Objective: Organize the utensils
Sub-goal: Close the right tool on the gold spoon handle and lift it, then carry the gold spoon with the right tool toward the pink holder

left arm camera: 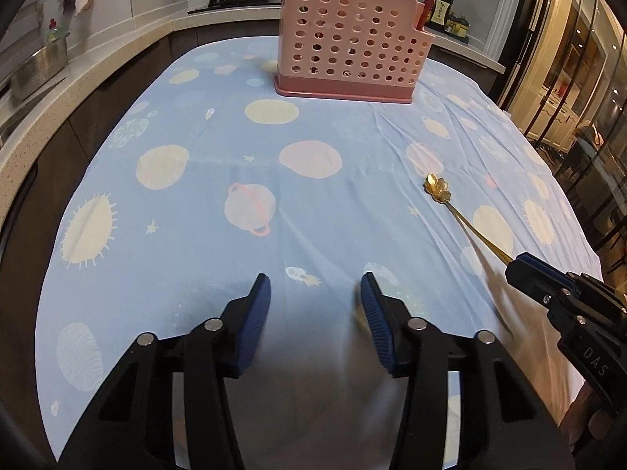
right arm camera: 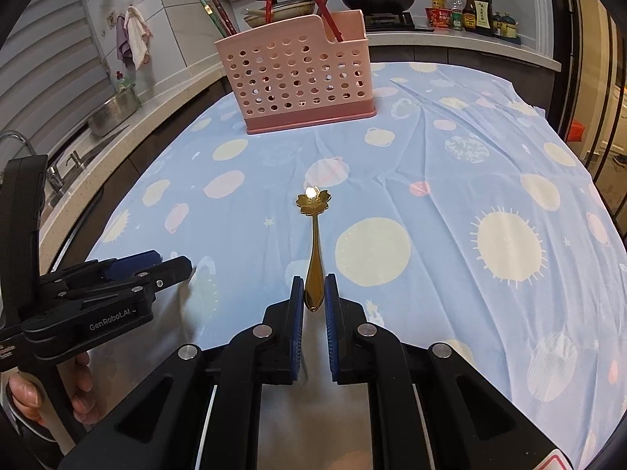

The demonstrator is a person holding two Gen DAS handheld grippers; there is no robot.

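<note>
Spoon (right arm camera: 313, 250) handle between right tool (right arm camera: 314, 293) pads.

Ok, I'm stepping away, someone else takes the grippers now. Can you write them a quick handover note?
Right hand-held gripper: shut on the gold spoon, gripping its handle end; flower-shaped bowl points toward the rack.
Left hand-held gripper: open, nothing between its pads, over the blue tablecloth.
Pink utensil rack: upright at the far end of the table, chopsticks already in it.
Left to do: carry the spoon to the rack and drop it in.
</note>
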